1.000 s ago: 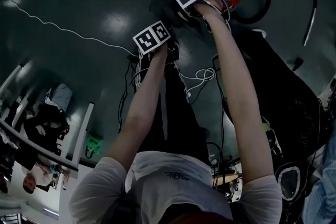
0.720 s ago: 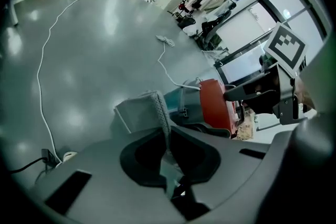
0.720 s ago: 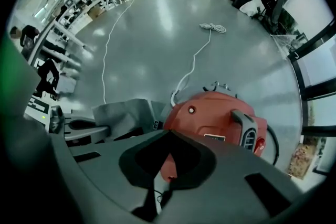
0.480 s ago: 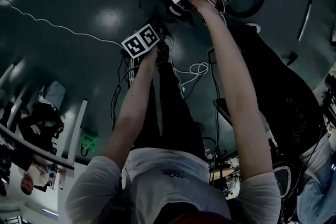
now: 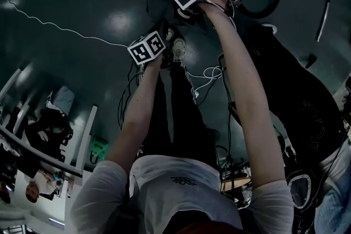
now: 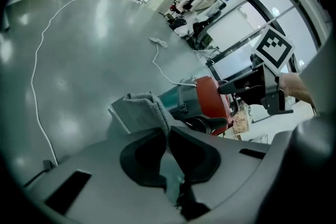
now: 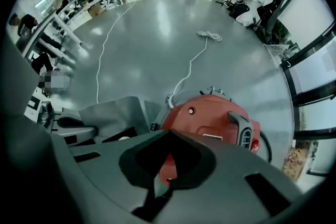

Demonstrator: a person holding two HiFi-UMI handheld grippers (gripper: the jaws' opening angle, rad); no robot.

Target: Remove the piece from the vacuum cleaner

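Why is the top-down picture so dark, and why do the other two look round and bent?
Head view: underexposed, with lamp glare in patches on the glossy floor. Left gripper view: wide-angle lens, black corners, bowed window frames; the grey fabric piece in the jaws is fairly sharp. Right gripper view: same bulging, red vacuum cleaner crisp.

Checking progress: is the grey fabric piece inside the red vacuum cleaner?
Outside: the piece is beside the vacuum cleaner, pinched by the left gripper.
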